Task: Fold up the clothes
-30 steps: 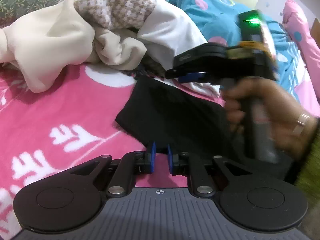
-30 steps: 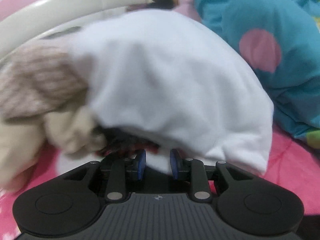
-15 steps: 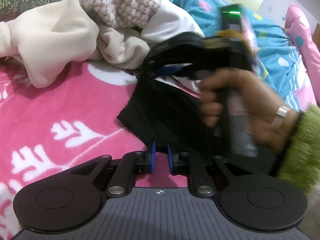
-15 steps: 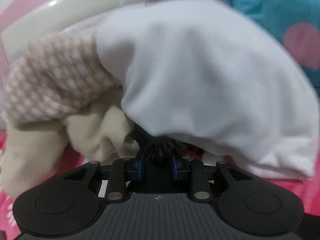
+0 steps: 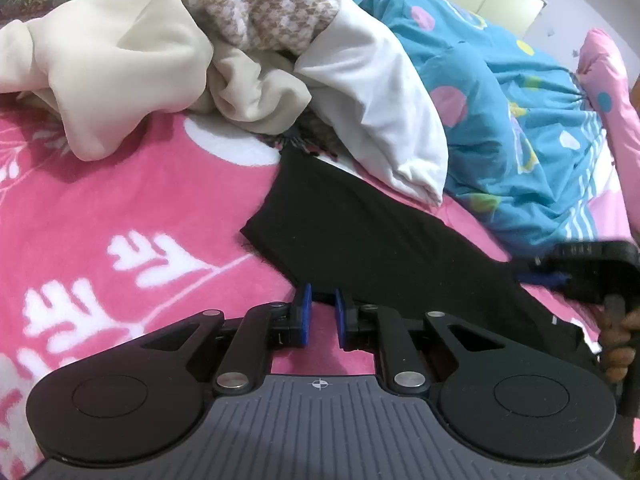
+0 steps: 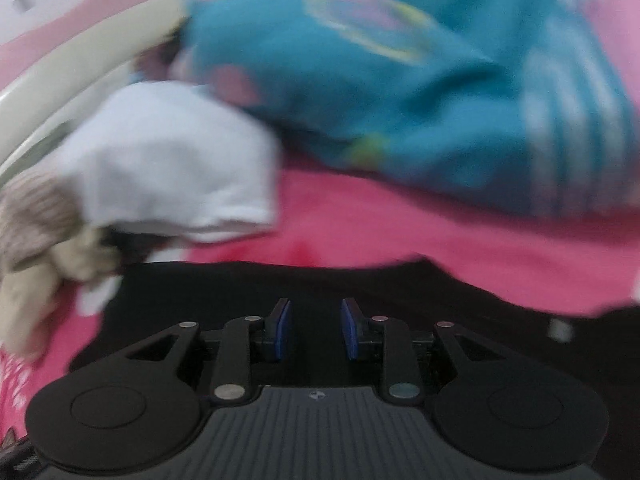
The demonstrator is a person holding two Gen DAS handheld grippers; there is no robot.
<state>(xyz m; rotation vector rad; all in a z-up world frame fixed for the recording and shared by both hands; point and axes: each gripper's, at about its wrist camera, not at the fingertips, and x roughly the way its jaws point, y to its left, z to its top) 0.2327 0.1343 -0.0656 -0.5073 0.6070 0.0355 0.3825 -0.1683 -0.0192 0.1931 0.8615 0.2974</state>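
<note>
Left wrist view: I am holding the left gripper (image 5: 319,312) low over the pink blanket (image 5: 120,208), its blue pads (image 5: 306,314) standing a narrow gap apart w/ only pink showing between them, nothing pinched. The near edge of the black garment (image 5: 360,236) is lying just past the tips, at 12 o'clock from them; whether the tips are touching the cloth I cannot tell. The garment is stretching flat across the blanket from about 11 o'clock down to 3 o'clock, its far corner tucked under the clothes pile. In that pile: a cream garment (image 5: 120,52) at 10 o'clock, a checked knit (image 5: 260,4) at 12, a white garment (image 5: 380,100) at 1. A blue quilt (image 5: 520,120) is filling the 2 o'clock area. At 3 o'clock the right gripper (image 5: 588,272) is showing blurred, gripped by a hand (image 5: 618,344), above the garment's right end.

Right wrist view (blurred): the right gripper (image 6: 316,328) is standing w/ jaws apart, nothing between them, black garment (image 6: 400,292) directly beneath. White garment (image 6: 172,160) at 10 o'clock, blue quilt (image 6: 400,80) at 1, pink blanket (image 6: 360,220) between.
</note>
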